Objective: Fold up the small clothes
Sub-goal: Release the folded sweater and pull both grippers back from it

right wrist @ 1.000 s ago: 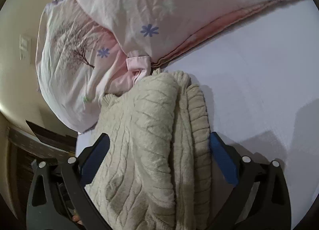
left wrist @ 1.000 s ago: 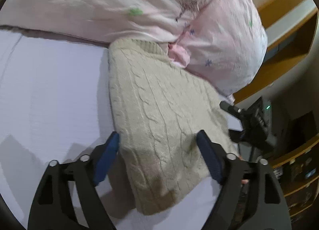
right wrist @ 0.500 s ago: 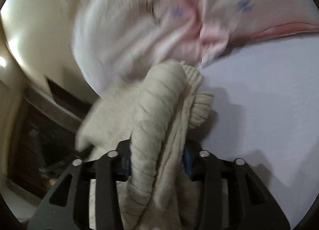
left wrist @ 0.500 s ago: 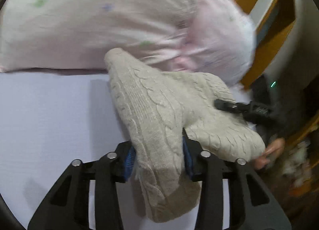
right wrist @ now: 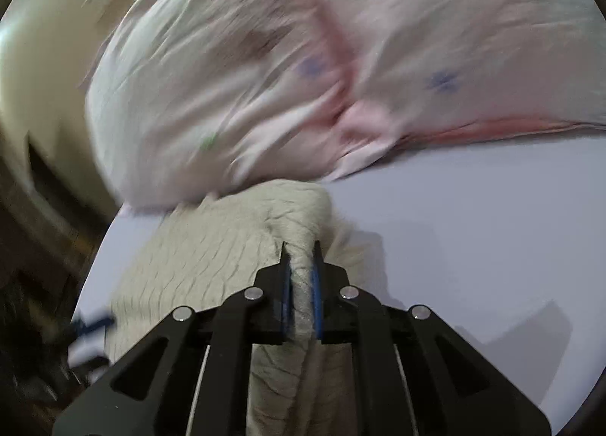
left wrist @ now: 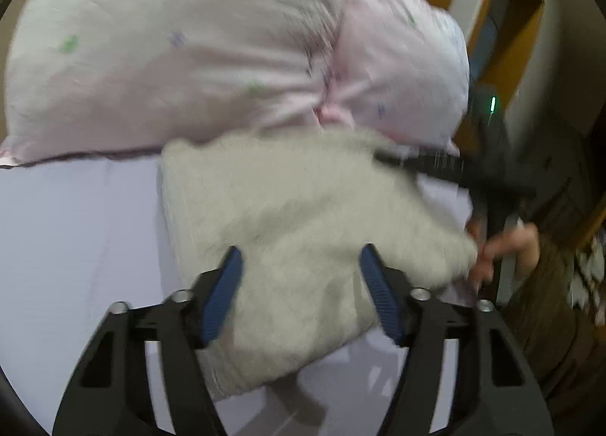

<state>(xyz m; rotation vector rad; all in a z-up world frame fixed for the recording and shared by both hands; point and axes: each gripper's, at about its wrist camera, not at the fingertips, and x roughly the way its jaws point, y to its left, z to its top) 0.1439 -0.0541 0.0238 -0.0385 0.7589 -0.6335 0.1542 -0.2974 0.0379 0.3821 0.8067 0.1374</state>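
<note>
A folded cream cable-knit sweater (left wrist: 303, 216) lies on the pale lilac sheet (left wrist: 68, 246), close under the pink pillows. My left gripper (left wrist: 301, 265) is open, its blue pads on either side of the sweater's near edge, not pinching it. In the right wrist view my right gripper (right wrist: 301, 265) is shut on a thick fold of the same sweater (right wrist: 212, 246), which bunches up between the jaws. The right gripper also shows as a dark blurred shape in the left wrist view (left wrist: 454, 167), at the sweater's far right edge. Both views are motion-blurred.
Two pink flowered pillows (left wrist: 212, 46) lie just behind the sweater, also in the right wrist view (right wrist: 303, 69). A wooden headboard or shelf (left wrist: 503, 19) stands to the right. A hand (left wrist: 507, 246) is at the bed's right edge. Bare sheet (right wrist: 473, 228) extends to the right.
My left gripper, shut on the sweater half a second ago, has opened and let it go. My right gripper stays shut on its fold. The sweater now lies flatter on the sheet.
</note>
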